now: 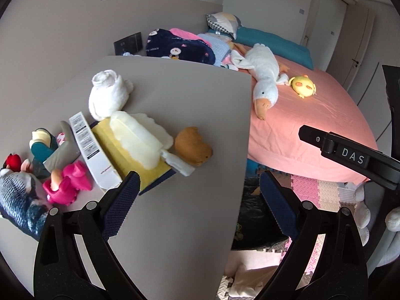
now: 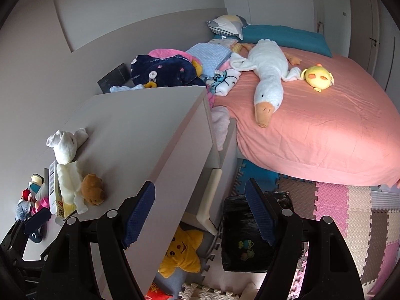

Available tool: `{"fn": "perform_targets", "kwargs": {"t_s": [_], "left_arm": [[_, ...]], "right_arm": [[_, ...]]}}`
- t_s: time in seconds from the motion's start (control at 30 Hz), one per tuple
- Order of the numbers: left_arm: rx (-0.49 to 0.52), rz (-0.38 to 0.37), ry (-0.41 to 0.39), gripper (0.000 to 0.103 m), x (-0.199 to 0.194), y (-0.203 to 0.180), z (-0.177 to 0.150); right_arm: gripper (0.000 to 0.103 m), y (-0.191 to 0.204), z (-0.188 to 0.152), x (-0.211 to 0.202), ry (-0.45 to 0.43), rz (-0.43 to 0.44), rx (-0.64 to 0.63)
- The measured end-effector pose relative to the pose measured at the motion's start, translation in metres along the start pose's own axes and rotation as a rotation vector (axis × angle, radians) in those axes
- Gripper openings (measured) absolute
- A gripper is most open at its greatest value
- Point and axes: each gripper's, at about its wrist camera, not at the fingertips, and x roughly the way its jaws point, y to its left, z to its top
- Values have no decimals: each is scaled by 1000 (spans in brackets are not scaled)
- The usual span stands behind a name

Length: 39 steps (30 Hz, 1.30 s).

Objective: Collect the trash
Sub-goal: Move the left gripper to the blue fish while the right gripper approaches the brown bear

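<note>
A bin lined with a black bag (image 2: 246, 247) stands on the floor between the grey desk (image 2: 140, 135) and the pink bed (image 2: 312, 130). My right gripper (image 2: 200, 215) hangs open above the desk's corner and the bin, with nothing between its blue pads. In the left wrist view, my left gripper (image 1: 201, 200) is open too, over the desk's right edge (image 1: 175, 225), and the bin (image 1: 257, 222) shows past its right finger. Nothing is held. No loose trash is plainly visible.
On the desk lie a white plush (image 1: 110, 95), a brown bear (image 1: 192, 147), a white box (image 1: 92, 150), a yellow box (image 1: 125, 155) and small toys (image 1: 67, 182). A goose plush (image 2: 267, 80) and a yellow chick (image 2: 317, 75) lie on the bed. A star cushion (image 2: 182, 252) sits under the desk on foam mats (image 2: 350, 212).
</note>
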Motion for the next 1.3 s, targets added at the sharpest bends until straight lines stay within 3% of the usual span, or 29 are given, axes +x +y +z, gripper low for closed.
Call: {"fn": "perform_targets", "kwargs": {"t_s": [0.37, 0.53, 0.7, 0.97, 1.13, 1.3], "left_arm": [[-151, 139, -34, 93, -31, 81, -17], [-282, 226, -28, 93, -38, 124, -20], [-391, 304, -20, 93, -41, 159, -28], [-447, 468, -7, 93, -38, 189, -38], [-463, 555, 16, 93, -32, 201, -47], [-529, 512, 55, 93, -27, 216, -60]], "right_arm": [[75, 76, -9, 6, 11, 100, -117], [75, 98, -13, 19, 26, 102, -160], [75, 108, -13, 32, 55, 162, -186], [75, 123, -12, 50, 82, 97, -246], [67, 126, -13, 62, 106, 80, -259], [58, 128, -15, 70, 105, 54, -272]]}}
